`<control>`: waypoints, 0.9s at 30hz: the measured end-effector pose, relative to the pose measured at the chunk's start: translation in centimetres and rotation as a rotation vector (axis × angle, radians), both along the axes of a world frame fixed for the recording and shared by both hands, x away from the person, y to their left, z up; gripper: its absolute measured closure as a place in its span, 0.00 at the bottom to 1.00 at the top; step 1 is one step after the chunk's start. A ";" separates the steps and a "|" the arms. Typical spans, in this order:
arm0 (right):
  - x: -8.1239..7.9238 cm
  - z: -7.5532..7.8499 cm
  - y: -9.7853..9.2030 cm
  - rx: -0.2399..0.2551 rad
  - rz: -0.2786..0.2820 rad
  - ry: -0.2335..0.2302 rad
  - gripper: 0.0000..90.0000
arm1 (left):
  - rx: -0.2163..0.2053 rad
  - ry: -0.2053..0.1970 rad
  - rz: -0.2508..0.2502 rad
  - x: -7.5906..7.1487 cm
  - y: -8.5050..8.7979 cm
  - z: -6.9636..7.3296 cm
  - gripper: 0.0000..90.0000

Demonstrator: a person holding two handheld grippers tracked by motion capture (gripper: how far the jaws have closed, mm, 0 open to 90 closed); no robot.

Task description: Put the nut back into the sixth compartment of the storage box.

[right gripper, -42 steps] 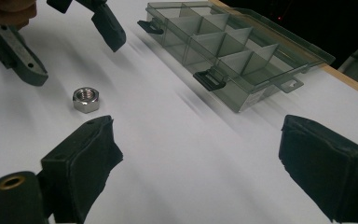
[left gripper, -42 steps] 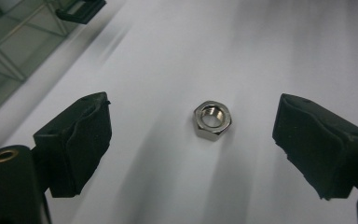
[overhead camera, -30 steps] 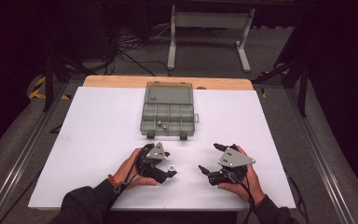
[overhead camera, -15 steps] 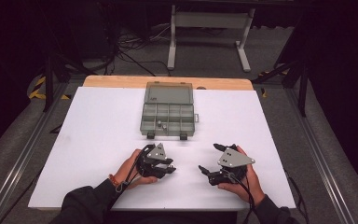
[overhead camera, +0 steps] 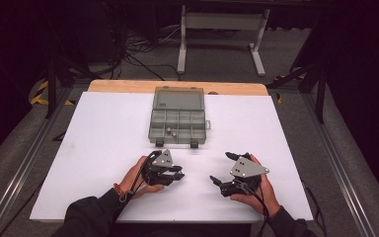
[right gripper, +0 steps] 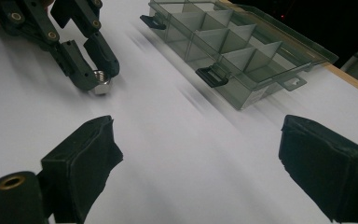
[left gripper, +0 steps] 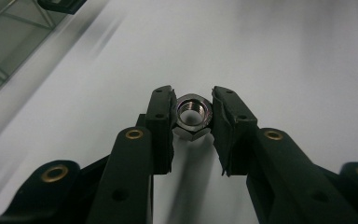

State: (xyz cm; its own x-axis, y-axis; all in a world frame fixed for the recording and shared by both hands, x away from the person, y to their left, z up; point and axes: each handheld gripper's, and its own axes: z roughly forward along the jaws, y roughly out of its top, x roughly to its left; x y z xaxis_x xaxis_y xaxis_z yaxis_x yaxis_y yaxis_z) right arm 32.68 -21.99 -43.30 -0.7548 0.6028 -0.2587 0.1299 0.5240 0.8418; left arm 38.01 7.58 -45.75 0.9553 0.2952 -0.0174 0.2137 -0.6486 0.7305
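A steel hex nut point(left gripper: 193, 114) sits on the white table between the black jaws of my left gripper point(left gripper: 193, 122), which is shut on it. The right gripper view shows the same nut point(right gripper: 101, 86) pinched low at the left gripper's point(right gripper: 100, 74) tips, touching the tabletop. My right gripper point(right gripper: 200, 149) stands open wide with nothing between its pads, a short way to the right of the left gripper point(overhead camera: 180, 174). In the high view both are near the table's front edge, the right gripper point(overhead camera: 219, 167) pointing left.
A grey plastic compartment box point(overhead camera: 177, 118) lies open at the back middle of the white tabletop point(overhead camera: 103, 133), its clear lid back and black latches toward me. It also shows as the box point(right gripper: 233, 46) beyond the right gripper. Small parts sit in some compartments.
The left gripper's jaws have come together on the nut, which lay at their open tips a second ago. The right gripper has stayed in place.
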 end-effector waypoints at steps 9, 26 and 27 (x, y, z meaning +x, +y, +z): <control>0.0 0.0 0.0 0.002 0.001 0.003 0.12 | -0.037 -0.019 0.037 0.4 0.9 0.9 0.77; 0.0 0.0 0.0 0.002 0.002 0.000 0.12 | -0.062 -0.052 0.095 1.1 2.6 2.1 0.77; 0.0 0.0 0.0 0.002 0.001 0.000 0.12 | -0.061 -0.057 0.099 1.2 2.8 2.2 0.77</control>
State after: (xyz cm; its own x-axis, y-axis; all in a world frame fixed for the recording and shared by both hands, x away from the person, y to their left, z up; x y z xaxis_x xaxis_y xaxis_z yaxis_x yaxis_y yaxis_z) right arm 32.65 -21.98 -43.28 -0.7556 0.6024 -0.2574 0.1293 0.5223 0.8429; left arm 39.23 10.34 -43.60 0.9214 0.3884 0.0150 0.2319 -0.5802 0.7808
